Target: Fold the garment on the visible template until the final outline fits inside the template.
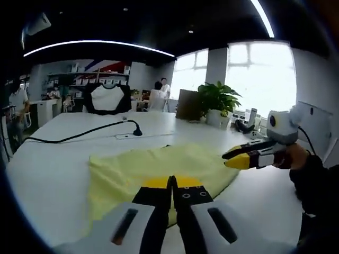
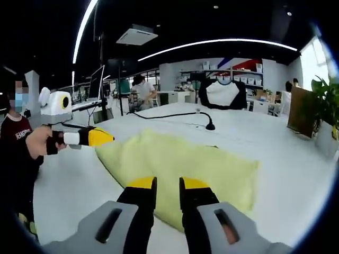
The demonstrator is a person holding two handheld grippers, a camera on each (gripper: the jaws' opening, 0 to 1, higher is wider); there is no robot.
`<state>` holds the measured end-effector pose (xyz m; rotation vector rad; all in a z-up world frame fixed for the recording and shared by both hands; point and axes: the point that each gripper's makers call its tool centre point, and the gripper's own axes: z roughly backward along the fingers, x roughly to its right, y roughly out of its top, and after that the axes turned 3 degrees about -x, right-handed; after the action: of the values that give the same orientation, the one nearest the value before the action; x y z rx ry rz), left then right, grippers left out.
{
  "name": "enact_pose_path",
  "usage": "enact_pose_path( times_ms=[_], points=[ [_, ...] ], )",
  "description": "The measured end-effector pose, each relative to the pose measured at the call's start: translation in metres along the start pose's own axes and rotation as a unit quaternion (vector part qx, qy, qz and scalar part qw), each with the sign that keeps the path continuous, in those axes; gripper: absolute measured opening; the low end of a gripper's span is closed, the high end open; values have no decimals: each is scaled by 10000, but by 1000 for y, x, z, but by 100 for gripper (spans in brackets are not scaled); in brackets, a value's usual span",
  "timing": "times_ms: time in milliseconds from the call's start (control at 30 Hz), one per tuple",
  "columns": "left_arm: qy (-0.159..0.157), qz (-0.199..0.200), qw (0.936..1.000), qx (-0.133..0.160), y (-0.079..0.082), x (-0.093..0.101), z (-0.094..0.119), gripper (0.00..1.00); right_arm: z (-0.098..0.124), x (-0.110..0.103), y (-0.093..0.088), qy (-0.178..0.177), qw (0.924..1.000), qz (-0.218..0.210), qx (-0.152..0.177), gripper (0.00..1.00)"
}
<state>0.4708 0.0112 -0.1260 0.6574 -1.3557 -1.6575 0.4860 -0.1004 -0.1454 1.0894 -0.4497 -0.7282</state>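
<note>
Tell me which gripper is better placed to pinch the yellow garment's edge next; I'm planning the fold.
Probably the right gripper: its jaws stand open at the yellow garment's near edge, ready to pinch. The left gripper is over it too, but shut.

Open office, dark ceiling with curved LED light strips [image 1: 100,44] and an AC vent [image 2: 136,35]. Large white bench [image 1: 63,159] with a black cable [image 1: 79,133] across it. Bright windows [image 1: 259,74], potted plant [image 1: 217,100], black-and-white chair [image 1: 106,99], shelves [image 1: 95,79] behind, people at desks.
</note>
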Motion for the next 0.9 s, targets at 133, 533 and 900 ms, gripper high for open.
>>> enact_pose_path(
  times_ms=[133, 533, 900],
  points=[
    [108, -126, 9996, -239, -12, 7, -19, 1, -9, 0, -6, -292, 9990, 253, -210, 10],
    [-248, -135, 9973, -685, -40, 39, -52, 1, -34, -18, -24, -162, 9982, 435, -373, 0],
    [-264, -370, 9954, -848, -51, 37, -60, 0, -37, -20, -34, -99, 9972, 664, -314, 0]
  ],
)
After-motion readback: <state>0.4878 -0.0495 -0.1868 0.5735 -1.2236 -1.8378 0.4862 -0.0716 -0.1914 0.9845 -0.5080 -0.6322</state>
